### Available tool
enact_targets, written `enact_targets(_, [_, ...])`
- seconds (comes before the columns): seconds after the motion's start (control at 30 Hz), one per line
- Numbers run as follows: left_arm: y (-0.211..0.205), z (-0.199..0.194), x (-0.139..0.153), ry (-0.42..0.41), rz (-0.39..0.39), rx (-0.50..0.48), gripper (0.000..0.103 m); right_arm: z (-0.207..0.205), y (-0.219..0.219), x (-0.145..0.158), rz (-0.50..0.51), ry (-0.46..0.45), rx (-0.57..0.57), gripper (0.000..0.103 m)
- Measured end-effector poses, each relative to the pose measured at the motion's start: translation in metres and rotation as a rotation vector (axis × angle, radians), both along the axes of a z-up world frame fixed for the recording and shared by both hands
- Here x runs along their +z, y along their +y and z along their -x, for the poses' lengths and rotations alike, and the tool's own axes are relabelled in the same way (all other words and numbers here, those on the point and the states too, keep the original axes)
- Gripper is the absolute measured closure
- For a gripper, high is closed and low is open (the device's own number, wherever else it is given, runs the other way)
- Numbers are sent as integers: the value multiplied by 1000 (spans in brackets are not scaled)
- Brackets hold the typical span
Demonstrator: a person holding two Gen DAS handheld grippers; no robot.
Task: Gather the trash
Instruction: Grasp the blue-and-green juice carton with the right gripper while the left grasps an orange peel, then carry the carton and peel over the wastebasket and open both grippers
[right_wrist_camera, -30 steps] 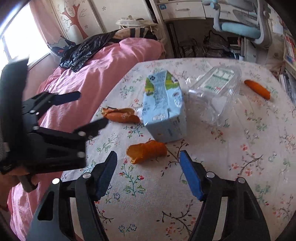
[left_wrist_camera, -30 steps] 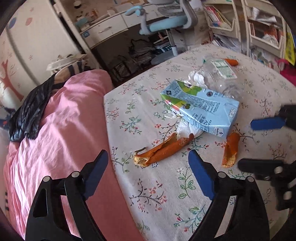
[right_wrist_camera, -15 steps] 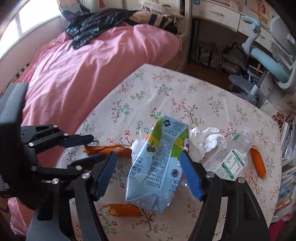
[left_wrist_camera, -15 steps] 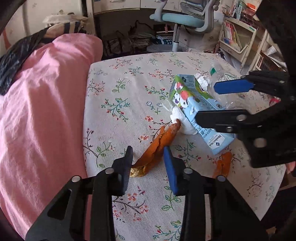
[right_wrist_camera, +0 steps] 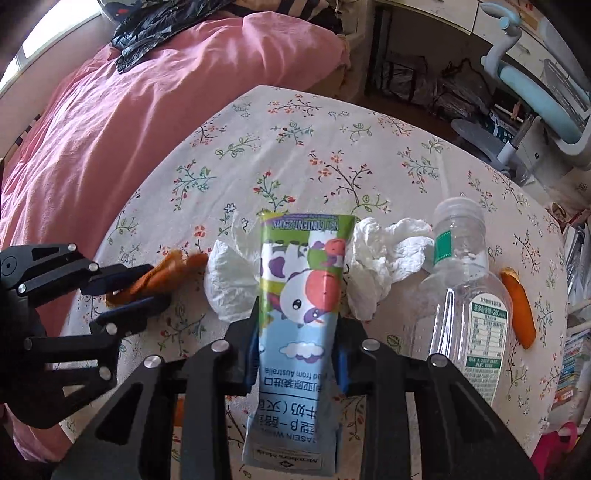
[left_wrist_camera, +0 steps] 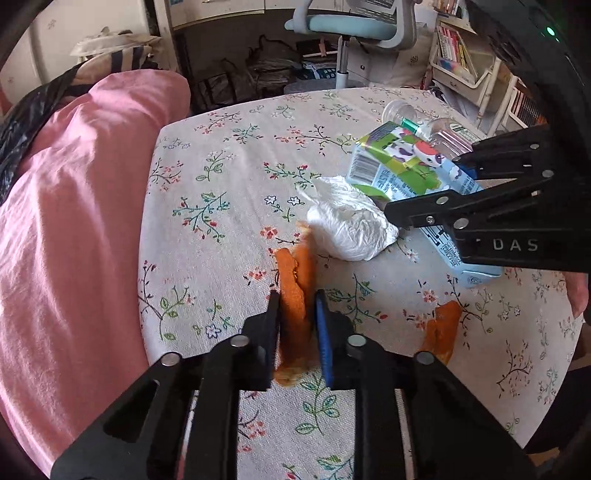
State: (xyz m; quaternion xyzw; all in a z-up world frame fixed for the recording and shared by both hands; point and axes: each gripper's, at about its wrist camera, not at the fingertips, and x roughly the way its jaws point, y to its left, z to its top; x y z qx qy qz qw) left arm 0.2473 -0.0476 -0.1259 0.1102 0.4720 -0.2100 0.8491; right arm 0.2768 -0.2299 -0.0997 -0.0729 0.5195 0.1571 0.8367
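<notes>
My left gripper (left_wrist_camera: 296, 308) is shut on a long orange peel (left_wrist_camera: 293, 291) lying on the flowered tablecloth (left_wrist_camera: 221, 192); it shows in the right wrist view (right_wrist_camera: 129, 291) at the left. My right gripper (right_wrist_camera: 295, 325) is shut on a blue and green milk carton (right_wrist_camera: 301, 306); the carton also shows in the left wrist view (left_wrist_camera: 402, 173). Crumpled white tissues (right_wrist_camera: 384, 254) lie on both sides of the carton. A clear plastic bottle (right_wrist_camera: 469, 295) lies to its right.
A second orange peel (left_wrist_camera: 441, 328) lies near the table's front edge, and a third peel (right_wrist_camera: 519, 310) lies beyond the bottle. A pink bed cover (left_wrist_camera: 66, 206) borders the table on the left. An office chair (left_wrist_camera: 354, 26) and shelves stand behind.
My left gripper came down and shut on the long orange peel. My right gripper moved in over the milk carton and shut on its sides.
</notes>
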Motion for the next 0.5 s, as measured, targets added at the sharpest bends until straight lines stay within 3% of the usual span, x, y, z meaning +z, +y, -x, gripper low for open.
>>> enact_targets(0.3, [32, 60, 40, -12, 122, 206, 88, 70, -10, 53, -261, -139, 12, 71])
enact_targets(0.5, [34, 127, 74, -77, 187, 271, 88, 149, -12, 69, -340, -181, 36, 71])
